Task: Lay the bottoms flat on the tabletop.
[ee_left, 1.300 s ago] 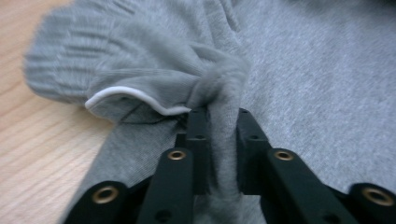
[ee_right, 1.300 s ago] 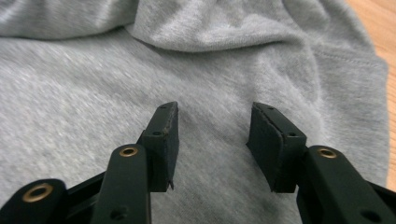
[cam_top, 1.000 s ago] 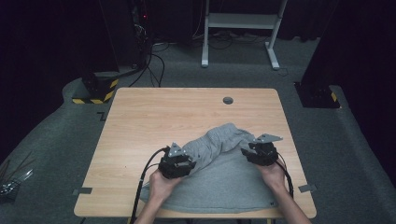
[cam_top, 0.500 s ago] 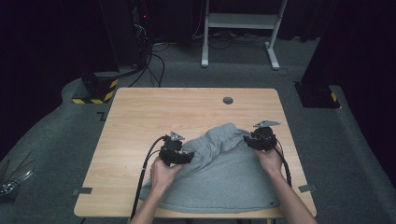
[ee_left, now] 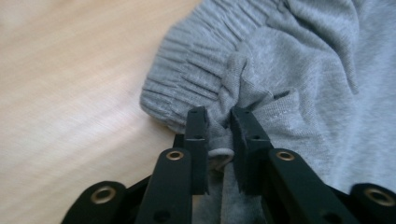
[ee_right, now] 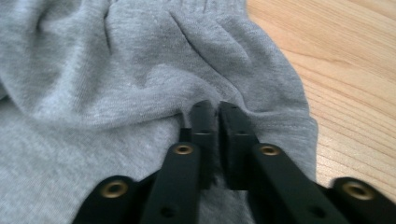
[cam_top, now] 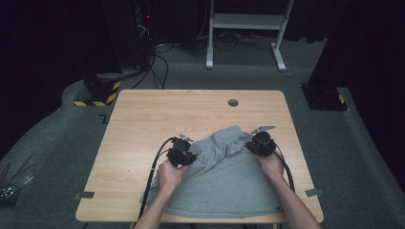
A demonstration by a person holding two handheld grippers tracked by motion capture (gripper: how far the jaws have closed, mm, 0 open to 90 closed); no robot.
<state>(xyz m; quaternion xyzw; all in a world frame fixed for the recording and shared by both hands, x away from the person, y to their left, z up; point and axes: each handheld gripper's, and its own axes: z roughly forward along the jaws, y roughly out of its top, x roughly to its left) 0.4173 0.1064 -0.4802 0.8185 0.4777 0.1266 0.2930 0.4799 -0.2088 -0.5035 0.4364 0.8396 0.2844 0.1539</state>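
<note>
Wooden table (cam_top: 143, 119) holds a grey garment (cam_top: 224, 181); both forearms reach forward, left gripper (cam_top: 187, 151) and right gripper (cam_top: 255, 143) each pinching its bunched far edge

Garment (cam_top: 224, 179): heather grey knit, uniform; ribbed band (ee_left: 196, 70) at upper centre of the left gripper view, same grey, with parallel ridge lines. Small whitish loop between the fingers (ee_left: 196, 135) in that view.
Bench (cam_top: 143, 124): light wood with fine straight grain; dark round hole (cam_top: 233, 102) at upper centre of the high view.
Left gripper (cam_top: 187, 149) and right gripper (cam_top: 254, 141): black, brass-coloured rivets on the fingers; black cables.
Floor (cam_top: 372, 157): dull grey-green.
Yellow-and-black hazard stripes (cam_top: 98, 102) at upper left of the high view; white frame (cam_top: 248, 21) at top centre.
</note>
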